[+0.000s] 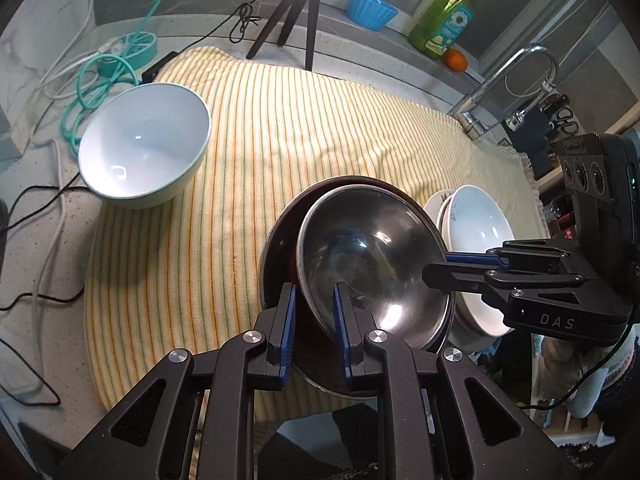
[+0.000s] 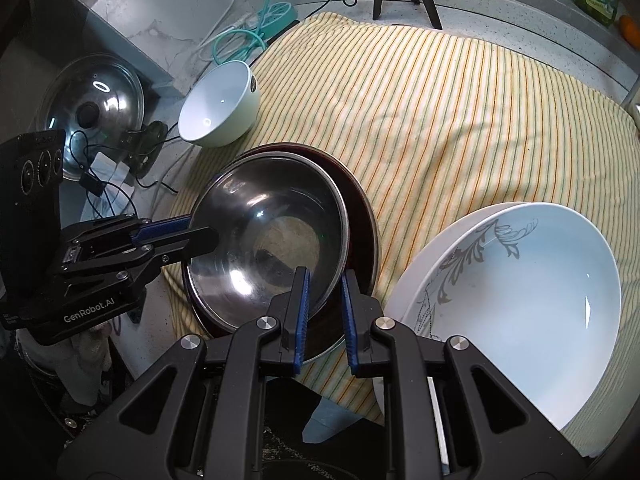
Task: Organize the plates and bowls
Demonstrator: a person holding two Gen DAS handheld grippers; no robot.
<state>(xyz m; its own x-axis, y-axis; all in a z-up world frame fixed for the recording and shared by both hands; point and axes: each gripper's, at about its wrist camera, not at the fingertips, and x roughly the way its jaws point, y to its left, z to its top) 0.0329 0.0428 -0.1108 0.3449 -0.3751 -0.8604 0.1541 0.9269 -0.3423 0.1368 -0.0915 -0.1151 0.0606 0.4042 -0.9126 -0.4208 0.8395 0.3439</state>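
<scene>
A shiny steel bowl point(image 1: 372, 248) point(image 2: 272, 216) sits tilted inside a larger, dark-lined steel bowl point(image 1: 276, 248) point(image 2: 364, 208) on the striped cloth. My left gripper point(image 1: 314, 286) point(image 2: 202, 227) is shut on the steel bowl's near rim. My right gripper point(image 2: 325, 272) point(image 1: 436, 265) is shut on the rim at the opposite side. A white bowl with a pale green outside point(image 1: 144, 144) point(image 2: 218, 108) stands apart at the cloth's left edge. Stacked white dishes with a grey leaf pattern point(image 1: 476, 224) point(image 2: 520, 300) lie just right of the steel bowls.
The yellow striped cloth point(image 1: 304, 128) point(image 2: 440, 100) covers the counter. Behind it stand a tripod point(image 1: 296, 12), a blue ribbed bowl point(image 1: 370, 8), a green soap bottle point(image 1: 448, 20), an orange point(image 1: 456, 59) and a faucet point(image 1: 508, 76). A pot lid point(image 2: 92, 100) and cables point(image 1: 92, 76) lie left.
</scene>
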